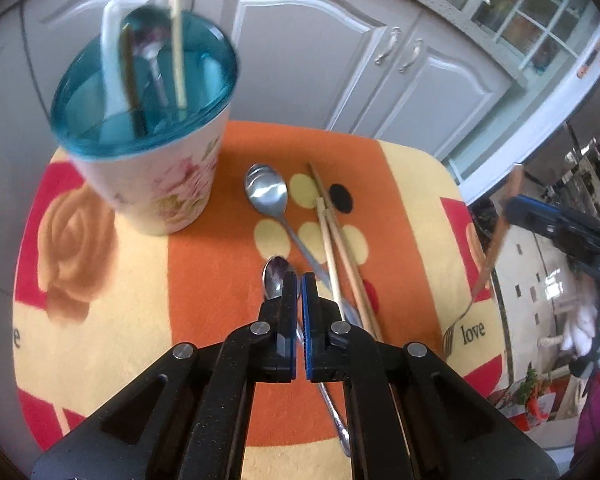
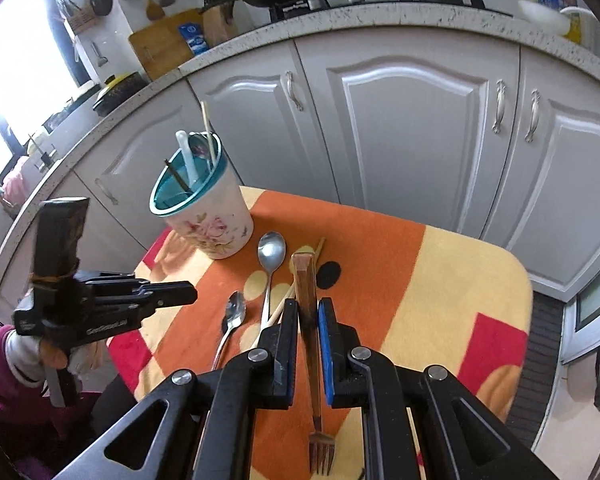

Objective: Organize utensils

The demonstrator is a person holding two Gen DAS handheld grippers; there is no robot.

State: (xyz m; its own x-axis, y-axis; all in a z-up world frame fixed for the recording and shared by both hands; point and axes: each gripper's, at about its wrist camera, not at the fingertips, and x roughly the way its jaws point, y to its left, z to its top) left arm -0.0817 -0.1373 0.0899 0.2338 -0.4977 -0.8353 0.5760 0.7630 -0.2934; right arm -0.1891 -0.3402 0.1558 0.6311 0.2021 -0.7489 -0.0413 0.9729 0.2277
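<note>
A floral cup with a teal rim stands at the table's far left and holds a white spoon, a metal spoon, a dark stick and a chopstick. A large spoon, a small spoon and a pair of chopsticks lie on the cloth. My left gripper is shut and empty, hovering over the small spoon. My right gripper is shut on a wooden-handled fork, held above the table with tines down.
The table wears an orange, yellow and red cloth. White cabinet doors and a speckled counter with pans stand behind it. The table edge drops off to the right.
</note>
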